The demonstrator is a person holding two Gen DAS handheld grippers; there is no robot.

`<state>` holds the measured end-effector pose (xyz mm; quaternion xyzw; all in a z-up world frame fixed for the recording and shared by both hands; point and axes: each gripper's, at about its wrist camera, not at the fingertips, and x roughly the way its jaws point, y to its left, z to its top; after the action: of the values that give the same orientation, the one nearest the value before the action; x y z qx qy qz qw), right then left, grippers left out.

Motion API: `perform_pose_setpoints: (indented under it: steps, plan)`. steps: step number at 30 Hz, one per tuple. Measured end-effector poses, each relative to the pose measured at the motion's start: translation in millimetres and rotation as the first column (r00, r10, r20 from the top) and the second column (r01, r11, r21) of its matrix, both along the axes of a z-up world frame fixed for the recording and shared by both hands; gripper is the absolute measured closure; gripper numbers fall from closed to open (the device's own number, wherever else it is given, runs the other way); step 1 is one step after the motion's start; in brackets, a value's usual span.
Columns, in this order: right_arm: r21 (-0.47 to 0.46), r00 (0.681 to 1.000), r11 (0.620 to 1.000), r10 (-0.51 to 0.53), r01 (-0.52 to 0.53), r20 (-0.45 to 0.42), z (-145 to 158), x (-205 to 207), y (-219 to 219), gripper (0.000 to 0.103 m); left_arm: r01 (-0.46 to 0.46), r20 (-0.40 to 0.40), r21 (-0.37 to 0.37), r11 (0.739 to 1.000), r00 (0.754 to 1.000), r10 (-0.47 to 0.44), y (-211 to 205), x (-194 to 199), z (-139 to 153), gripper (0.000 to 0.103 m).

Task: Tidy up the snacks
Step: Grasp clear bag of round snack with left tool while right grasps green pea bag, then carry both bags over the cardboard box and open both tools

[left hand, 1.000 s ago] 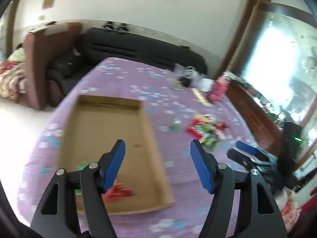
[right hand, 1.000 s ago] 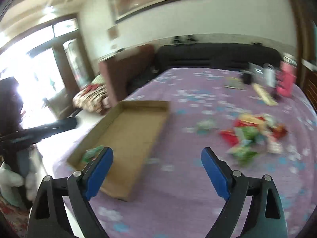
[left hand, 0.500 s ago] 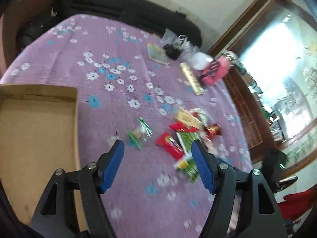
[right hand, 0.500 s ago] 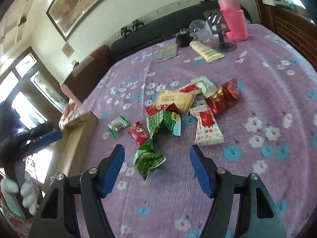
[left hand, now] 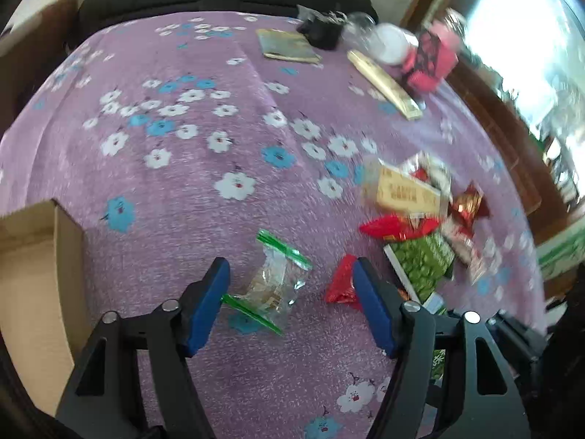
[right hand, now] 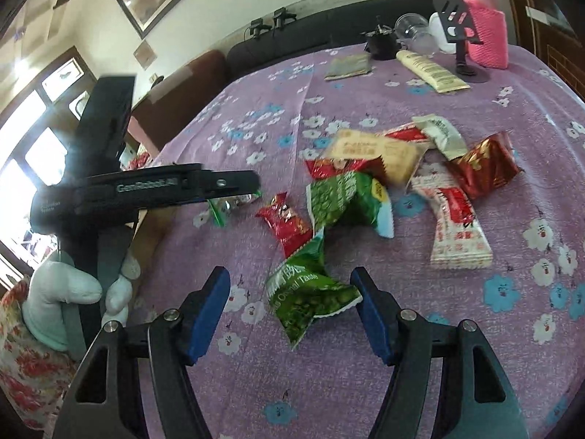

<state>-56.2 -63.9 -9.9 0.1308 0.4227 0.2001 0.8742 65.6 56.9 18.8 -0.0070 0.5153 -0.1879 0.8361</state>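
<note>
Left gripper (left hand: 290,305) is hanging with jaws apart around a clear green-striped zip bag (left hand: 272,281); a small red packet (left hand: 340,285) is lying just beside its right finger. Right gripper (right hand: 290,307), jaws spread, is bracketing a green pea packet (right hand: 310,298) at the snack pile's near edge. Cardboard box (left hand: 33,274) corner is showing only in left view. Right view alone is showing the pink bottle (right hand: 486,33) and cream tube (right hand: 431,71) on the purple floral cloth (right hand: 365,384).

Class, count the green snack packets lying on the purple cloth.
2: one green packet between the right tongs, another just behind it in the pile. Others may hide underneath.
</note>
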Motion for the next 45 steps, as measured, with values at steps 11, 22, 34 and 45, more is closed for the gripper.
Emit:
perform_pose_setpoints:
  steps: [11, 22, 34, 45]
  plan:
    - [0.027, 1.0, 1.0, 0.009, -0.009, -0.019, -2.7, -1.7, -1.1, 0.069, 0.05, 0.076, 0.081, 0.995, 0.996, -0.056, -14.5, -24.8, 8.4, 0.075]
    - [0.082, 1.0, 0.996, 0.015, -0.015, 0.009, 25.8, -36.0, -1.6, 0.07, -0.018, 0.13, -0.087, 0.996, 0.991, 0.03, 38.3, -90.2, 65.1, 0.075]
    - [0.151, 0.977, 0.966, 0.201, -0.21, 0.072, 72.0, -65.8, 89.2, 0.07, -0.291, 0.133, -0.052, 0.955, 0.946, 0.295, 181.4, -163.6, 71.3, 0.075]
    - [0.026, 0.922, 0.922, 0.387, -0.386, -0.003, 49.8, -71.1, 217.8, 0.07, -0.389, 0.03, -0.015, 0.921, 0.921, 0.389, 230.8, -157.9, 20.0, 0.075]
